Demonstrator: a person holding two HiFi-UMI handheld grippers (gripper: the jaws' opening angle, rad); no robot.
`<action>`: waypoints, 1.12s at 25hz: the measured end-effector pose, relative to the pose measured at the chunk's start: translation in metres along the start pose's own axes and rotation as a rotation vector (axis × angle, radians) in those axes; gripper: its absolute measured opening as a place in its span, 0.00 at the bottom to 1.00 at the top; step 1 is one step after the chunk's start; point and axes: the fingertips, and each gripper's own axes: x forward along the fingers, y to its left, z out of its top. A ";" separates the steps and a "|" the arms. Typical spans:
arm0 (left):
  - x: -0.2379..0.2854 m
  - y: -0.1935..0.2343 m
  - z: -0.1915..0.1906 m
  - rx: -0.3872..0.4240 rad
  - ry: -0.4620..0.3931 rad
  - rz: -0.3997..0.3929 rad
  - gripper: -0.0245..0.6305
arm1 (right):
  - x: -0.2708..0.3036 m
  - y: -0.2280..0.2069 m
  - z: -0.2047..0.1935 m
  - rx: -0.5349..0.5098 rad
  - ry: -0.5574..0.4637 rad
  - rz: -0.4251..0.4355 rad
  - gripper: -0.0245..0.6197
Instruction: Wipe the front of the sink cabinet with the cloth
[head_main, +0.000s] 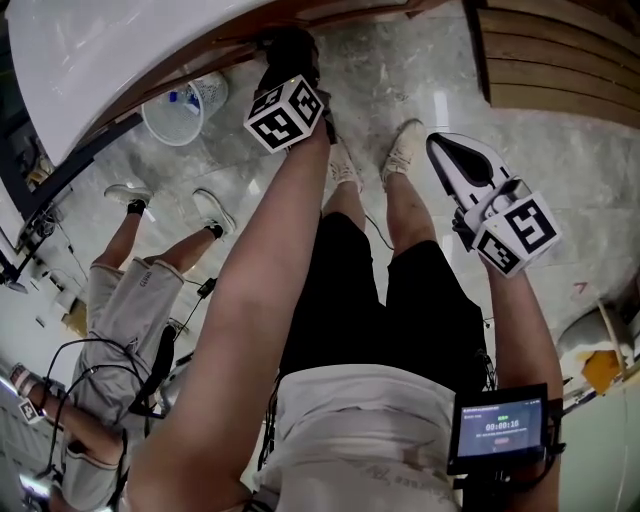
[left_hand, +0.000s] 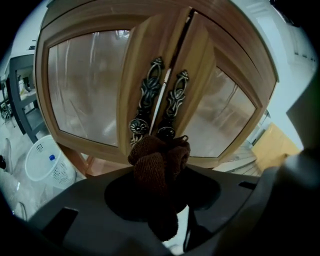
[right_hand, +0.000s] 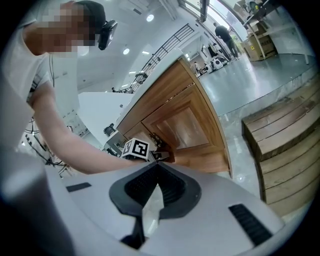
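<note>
The left tongs (left_hand: 161, 152) are pinching a brown cloth (left_hand: 152, 170) just before the ornate handles (left_hand: 150, 92) of the sink cabinet (left_hand: 85, 90). The right tongs (right_hand: 158, 166) are hovering pressed together, empty.

Bright, sharp — fisheye-warped edges

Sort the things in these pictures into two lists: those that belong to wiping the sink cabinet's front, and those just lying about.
Belong to the job:
brown cloth
left gripper, shut on the cloth
cabinet doors with ornate handles

Just lying about:
white basket
stacked wooden planks
right gripper, shut, empty, held aside
</note>
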 end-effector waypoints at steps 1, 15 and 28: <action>0.002 -0.005 0.000 0.000 -0.003 -0.008 0.29 | -0.002 -0.002 -0.001 0.000 -0.003 -0.002 0.06; 0.021 -0.117 0.008 0.133 -0.028 -0.168 0.29 | -0.035 -0.029 0.002 0.016 -0.041 -0.035 0.06; 0.049 -0.221 -0.017 0.314 0.040 -0.320 0.30 | -0.053 -0.061 0.002 0.032 -0.068 -0.068 0.06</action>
